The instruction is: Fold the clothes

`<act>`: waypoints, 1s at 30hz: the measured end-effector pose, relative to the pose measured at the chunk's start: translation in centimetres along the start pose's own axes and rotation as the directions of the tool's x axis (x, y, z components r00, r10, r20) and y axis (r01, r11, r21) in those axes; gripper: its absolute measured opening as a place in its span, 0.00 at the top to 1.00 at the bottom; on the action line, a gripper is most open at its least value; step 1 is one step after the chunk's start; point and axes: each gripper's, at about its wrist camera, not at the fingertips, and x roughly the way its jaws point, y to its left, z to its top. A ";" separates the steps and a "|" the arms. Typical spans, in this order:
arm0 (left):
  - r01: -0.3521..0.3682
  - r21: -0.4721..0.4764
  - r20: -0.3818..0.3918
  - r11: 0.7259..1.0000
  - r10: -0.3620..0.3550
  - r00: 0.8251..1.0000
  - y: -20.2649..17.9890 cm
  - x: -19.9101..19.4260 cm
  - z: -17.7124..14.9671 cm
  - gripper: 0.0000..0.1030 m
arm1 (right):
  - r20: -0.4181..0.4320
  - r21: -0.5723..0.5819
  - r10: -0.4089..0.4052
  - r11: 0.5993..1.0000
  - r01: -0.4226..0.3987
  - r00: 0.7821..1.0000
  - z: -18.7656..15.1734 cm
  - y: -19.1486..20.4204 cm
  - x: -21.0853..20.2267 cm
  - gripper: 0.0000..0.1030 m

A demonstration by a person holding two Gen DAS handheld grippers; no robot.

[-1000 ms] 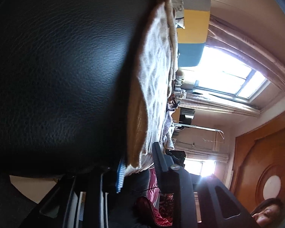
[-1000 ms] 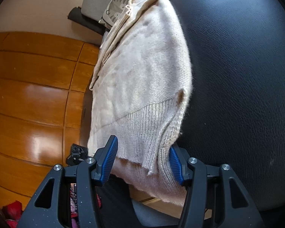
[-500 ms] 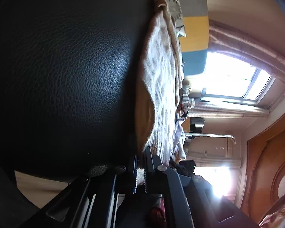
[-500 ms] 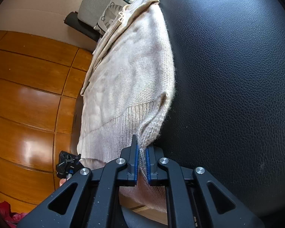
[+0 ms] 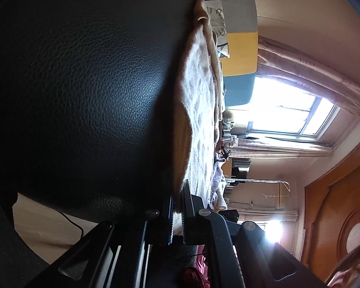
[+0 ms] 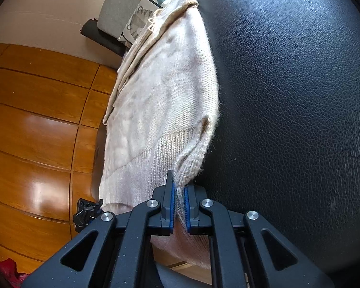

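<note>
Pinching the sweater (image 6: 165,110) w/ both tongs: right gripper (image 6: 178,200) is clamping its blue pads (image 6: 171,204) nearly together on the ribbed hem corner, left gripper (image 5: 177,216) is squeezing another bit of hem, jaws almost closed. I'm looking at a cream, fuzzy knit w/ a ribbed band at the bottom, lying stretched out along the black leather seat (image 6: 288,96), collar end bunching up by the patterned cushion (image 6: 141,21). Its fabric is glowing translucent vs the window (image 5: 288,112).
</note>
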 end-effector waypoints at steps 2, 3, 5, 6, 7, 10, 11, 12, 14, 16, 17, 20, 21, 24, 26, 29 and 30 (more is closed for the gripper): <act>-0.024 0.020 0.006 1.000 0.024 1.000 -0.3 0.2 0.1 0.96 | 0.001 0.004 -0.004 1.000 0.004 1.000 0.0 0.1 0.0 0.94; -0.038 0.040 0.006 0.998 0.038 0.999 -0.8 0.3 0.1 0.96 | 0.000 0.009 -0.005 1.000 0.005 1.000 -0.1 0.2 0.1 0.94; -0.066 0.084 0.004 0.994 0.066 0.998 -1.8 0.5 0.2 0.96 | -0.006 0.014 -0.006 1.000 0.006 1.000 -0.1 0.3 0.1 0.94; -0.070 0.104 0.001 0.992 0.070 0.998 -2.3 0.4 0.0 0.96 | -0.011 0.013 -0.006 1.000 0.006 1.000 -0.2 0.4 0.0 0.94; -0.065 0.121 0.001 0.991 0.065 0.998 -2.6 0.2 -0.1 0.96 | -0.014 0.013 -0.002 1.000 0.002 1.000 -0.4 0.4 -0.1 0.94; -0.046 0.171 0.006 0.984 0.046 0.999 -3.7 -0.7 -0.4 0.96 | -0.021 0.021 0.017 1.000 -0.017 1.000 -0.9 0.4 -0.5 0.94; -0.043 0.186 0.008 0.982 0.043 0.999 -4.0 -1.1 -0.5 0.96 | -0.021 0.029 0.031 0.999 -0.031 0.999 -1.1 0.4 -0.7 0.94; -0.043 0.199 0.009 0.979 0.042 0.999 -4.4 -1.4 -0.6 0.96 | -0.021 0.035 0.046 0.998 -0.045 0.999 -1.2 0.4 -0.8 0.94; -0.037 0.218 0.009 0.975 0.036 0.999 -5.0 -1.9 -0.8 0.96 | -0.023 0.031 0.067 0.997 -0.066 0.997 -1.5 0.7 -1.2 0.94; -0.019 0.228 0.004 0.973 0.019 1.000 -5.8 -2.2 -0.9 0.96 | -0.028 0.004 0.086 0.996 -0.086 0.996 -1.5 1.3 -1.6 0.94; -0.009 0.235 0.002 0.972 0.009 1.000 -6.1 -2.4 -1.1 0.96 | -0.032 -0.012 0.091 0.996 -0.092 0.995 -1.6 1.7 -1.8 0.94; 0.020 0.255 -0.005 0.967 -0.020 1.000 -7.0 -3.0 -1.6 0.96 | -0.046 -0.046 0.120 0.991 -0.122 0.992 -1.7 2.9 -2.2 0.94; 0.030 0.262 -0.008 0.965 -0.029 1.000 -7.3 -3.2 -1.7 0.96 | -0.052 -0.056 0.134 0.989 -0.137 0.990 -1.9 3.3 -2.4 0.94; 0.060 0.283 -0.015 0.957 -0.058 0.998 -8.3 -4.0 -2.3 0.96 | -0.071 -0.079 0.162 0.983 -0.167 0.984 -2.1 4.0 -3.3 0.94; 0.078 0.301 -0.021 0.950 -0.076 0.997 -8.9 -4.9 -3.0 0.96 | -0.082 -0.091 0.168 0.980 -0.175 0.982 -2.5 4.4 -3.9 0.94; 0.105 0.310 -0.018 0.945 -0.104 0.994 -9.2 -6.5 -4.1 0.96 | -0.094 -0.100 0.181 0.977 -0.190 0.979 -3.3 4.9 -4.9 0.94; 0.115 0.307 -0.016 0.945 -0.115 0.993 -9.2 -7.0 -4.4 0.96 | -0.095 -0.097 0.192 0.975 -0.201 0.977 -3.6 4.9 -5.2 0.94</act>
